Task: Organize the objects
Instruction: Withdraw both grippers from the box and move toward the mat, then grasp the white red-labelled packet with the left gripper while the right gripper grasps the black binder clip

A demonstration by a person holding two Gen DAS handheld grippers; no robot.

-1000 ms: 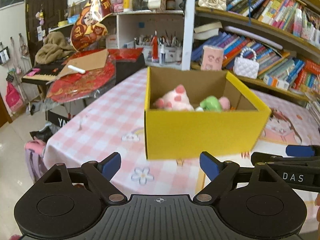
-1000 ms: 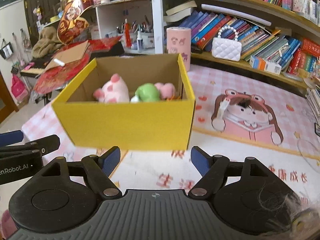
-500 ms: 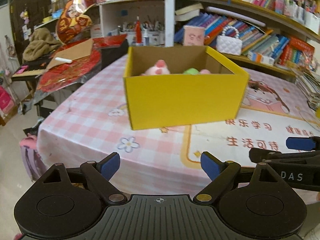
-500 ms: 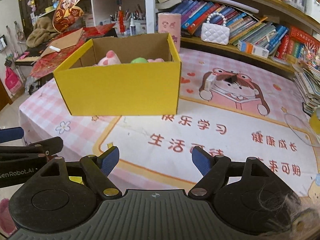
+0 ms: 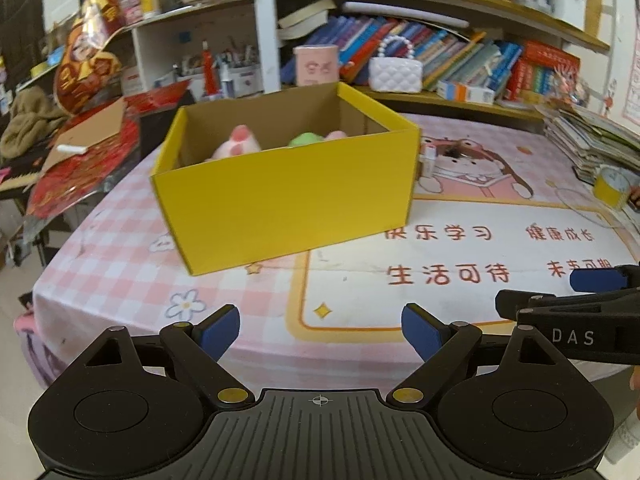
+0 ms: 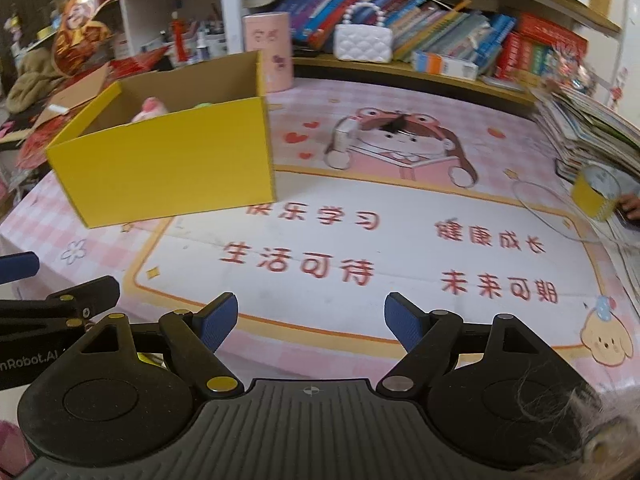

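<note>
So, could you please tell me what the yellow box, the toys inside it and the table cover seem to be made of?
The yellow box looks like cardboard: matte yellow outside, plain brown inside, with thin folded walls. The pink toy and green toy appear to be soft plush, rounded and fuzzy, though blur leaves that open. The table cover seems to be smooth printed plastic or coated cloth, given its slight sheen.

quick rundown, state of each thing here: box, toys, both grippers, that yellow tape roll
yellow box: open top, upright on the tablecloth
pink plush: inside the box, only its top shows
green plush: inside the box, beside the pink one
left gripper: jaws open, nothing between them
right gripper: jaws open, nothing between them
yellow tape roll: at the table's far right edge, by a hand
</note>
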